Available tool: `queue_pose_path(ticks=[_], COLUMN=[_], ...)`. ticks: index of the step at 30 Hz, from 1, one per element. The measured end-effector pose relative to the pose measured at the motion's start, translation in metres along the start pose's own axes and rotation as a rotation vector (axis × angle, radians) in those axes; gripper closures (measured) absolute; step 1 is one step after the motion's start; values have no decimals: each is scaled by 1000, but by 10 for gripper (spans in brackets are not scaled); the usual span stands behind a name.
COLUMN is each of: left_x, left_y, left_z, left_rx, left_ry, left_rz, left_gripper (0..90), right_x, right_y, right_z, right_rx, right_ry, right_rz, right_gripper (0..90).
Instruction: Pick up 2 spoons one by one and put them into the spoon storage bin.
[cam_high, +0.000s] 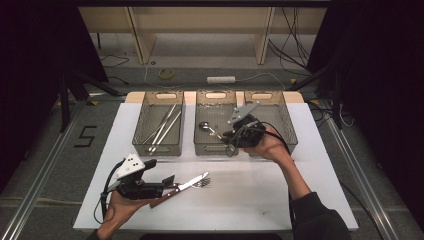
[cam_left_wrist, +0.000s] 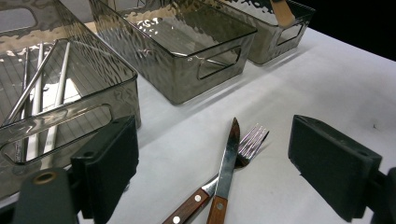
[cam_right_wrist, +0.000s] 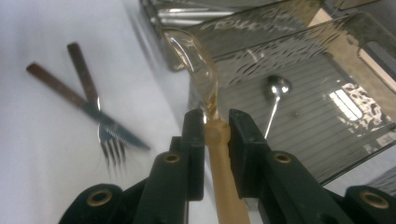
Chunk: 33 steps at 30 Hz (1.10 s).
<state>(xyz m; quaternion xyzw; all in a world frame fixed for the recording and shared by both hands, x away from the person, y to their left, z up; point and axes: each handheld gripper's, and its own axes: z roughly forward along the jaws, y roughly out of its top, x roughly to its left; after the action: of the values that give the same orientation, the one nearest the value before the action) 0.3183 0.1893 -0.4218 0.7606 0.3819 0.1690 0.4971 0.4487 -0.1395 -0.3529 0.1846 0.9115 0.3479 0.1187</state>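
My right gripper is shut on the tan handle of a spoon, whose shiny bowl sticks out past the jaws. In the high view the right gripper hangs over the front of the middle bin. A second spoon lies on that bin's floor. My left gripper rests at the table's front left, open. Between its wide jaws, in the left gripper view, a wood-handled knife lies crossed over a fork on the white table. Knife and fork are untouched.
Three smoky clear bins stand in a row at the back. The left bin holds several long metal rods; the right bin sits behind my right hand. White table surface spreads in front of the bins.
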Motion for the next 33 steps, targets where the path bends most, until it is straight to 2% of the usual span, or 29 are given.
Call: queue_pose_path(ticks=[4, 6, 17, 23, 25, 33], left_x=[0, 0, 0, 0, 0, 0], left_y=[0, 0, 0, 0, 0, 0], left_z=[0, 0, 0, 0, -1, -1], left_rx=[-2, -2, -3, -5, -1, -7], left_ry=[0, -1, -1, -1, -1, -3], left_rz=[-1, -1, 0, 1, 6, 0], left_gripper=[157, 157, 157, 157, 157, 157], right_x=[-9, -12, -32, -45, -47, -57], right_y=[9, 14, 36, 40, 41, 39], right_z=[-2, -2, 1, 3, 6, 30], right_rx=[-35, -43, -61, -75, -73, -51], right_ry=[-11, -19, -63, -73, -82, -97], right_rz=[57, 63, 162, 209, 239, 283], right_gripper=[780, 780, 779, 778, 778, 777])
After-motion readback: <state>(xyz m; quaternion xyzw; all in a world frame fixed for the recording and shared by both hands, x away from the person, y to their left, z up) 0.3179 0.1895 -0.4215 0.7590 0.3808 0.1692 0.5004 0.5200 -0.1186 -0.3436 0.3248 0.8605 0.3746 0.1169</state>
